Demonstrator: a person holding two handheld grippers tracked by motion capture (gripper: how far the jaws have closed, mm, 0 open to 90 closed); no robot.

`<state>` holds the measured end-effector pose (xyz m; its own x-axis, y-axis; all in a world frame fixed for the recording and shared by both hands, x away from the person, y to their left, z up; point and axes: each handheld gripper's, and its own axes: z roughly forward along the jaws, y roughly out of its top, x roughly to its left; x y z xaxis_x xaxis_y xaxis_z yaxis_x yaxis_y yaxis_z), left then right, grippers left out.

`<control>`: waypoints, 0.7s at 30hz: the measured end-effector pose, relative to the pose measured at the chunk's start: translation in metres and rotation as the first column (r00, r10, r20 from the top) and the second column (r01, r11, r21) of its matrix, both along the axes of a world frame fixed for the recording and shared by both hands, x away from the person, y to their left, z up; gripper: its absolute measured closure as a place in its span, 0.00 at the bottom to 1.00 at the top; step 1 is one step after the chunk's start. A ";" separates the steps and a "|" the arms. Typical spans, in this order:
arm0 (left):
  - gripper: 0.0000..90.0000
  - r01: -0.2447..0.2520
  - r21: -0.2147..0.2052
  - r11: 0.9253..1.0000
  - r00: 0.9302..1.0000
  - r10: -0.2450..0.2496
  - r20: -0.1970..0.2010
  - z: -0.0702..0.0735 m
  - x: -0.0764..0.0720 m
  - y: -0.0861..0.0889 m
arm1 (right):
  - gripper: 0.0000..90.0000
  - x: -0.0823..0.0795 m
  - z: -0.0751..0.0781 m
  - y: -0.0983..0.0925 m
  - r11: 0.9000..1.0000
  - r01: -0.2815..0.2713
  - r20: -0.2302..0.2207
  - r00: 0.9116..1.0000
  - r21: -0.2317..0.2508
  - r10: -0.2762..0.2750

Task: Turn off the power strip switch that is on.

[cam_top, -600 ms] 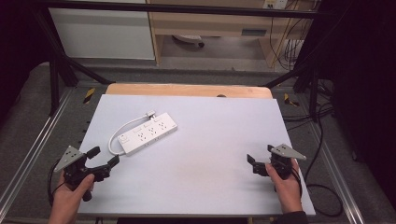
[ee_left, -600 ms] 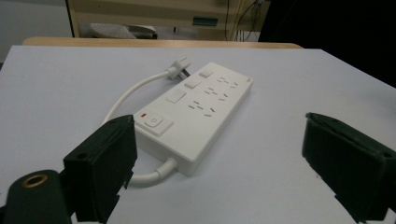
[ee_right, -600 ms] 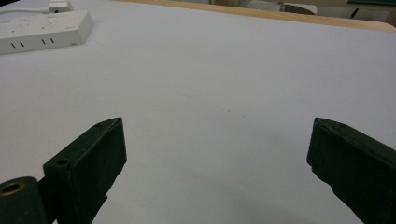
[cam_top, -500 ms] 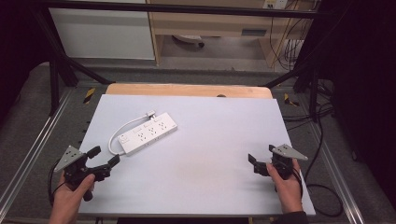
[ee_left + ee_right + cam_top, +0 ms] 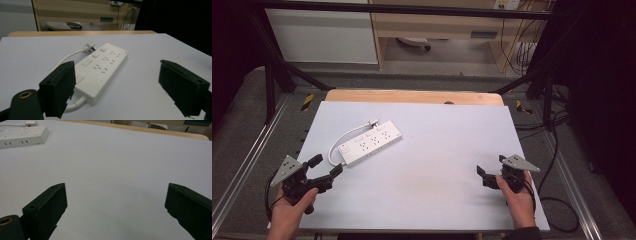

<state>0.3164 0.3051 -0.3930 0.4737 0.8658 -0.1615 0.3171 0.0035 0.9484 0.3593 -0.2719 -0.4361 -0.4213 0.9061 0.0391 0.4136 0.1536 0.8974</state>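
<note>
Left gripper view: power strip [image 5: 102, 68] just ahead of left tool [image 5: 117, 85].

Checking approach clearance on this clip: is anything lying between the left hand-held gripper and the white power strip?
Nothing visible does. The left hand-held gripper has open jaws facing the power strip across bare table; the strip's own cable loops at its near end.

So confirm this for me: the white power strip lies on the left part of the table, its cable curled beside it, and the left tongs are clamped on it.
Not quite. The left tongs stand open and short of the power strip, touching nothing, as the left gripper view shows. The rest holds: it lies on the left part of the table, its cable curled beside it.
</note>
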 end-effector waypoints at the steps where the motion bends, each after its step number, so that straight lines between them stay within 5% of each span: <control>1: 0.20 0.001 0.001 1.000 1.000 -0.001 -0.005 0.000 0.001 -0.001 | 0.05 0.000 0.000 0.000 1.000 0.001 -0.001 1.000 -0.001 -0.001; 21: 0.28 -0.046 -0.031 0.998 0.999 0.046 0.013 0.013 0.037 -0.006 | 0.04 0.002 0.000 0.002 1.000 0.004 -0.001 1.000 -0.030 -0.004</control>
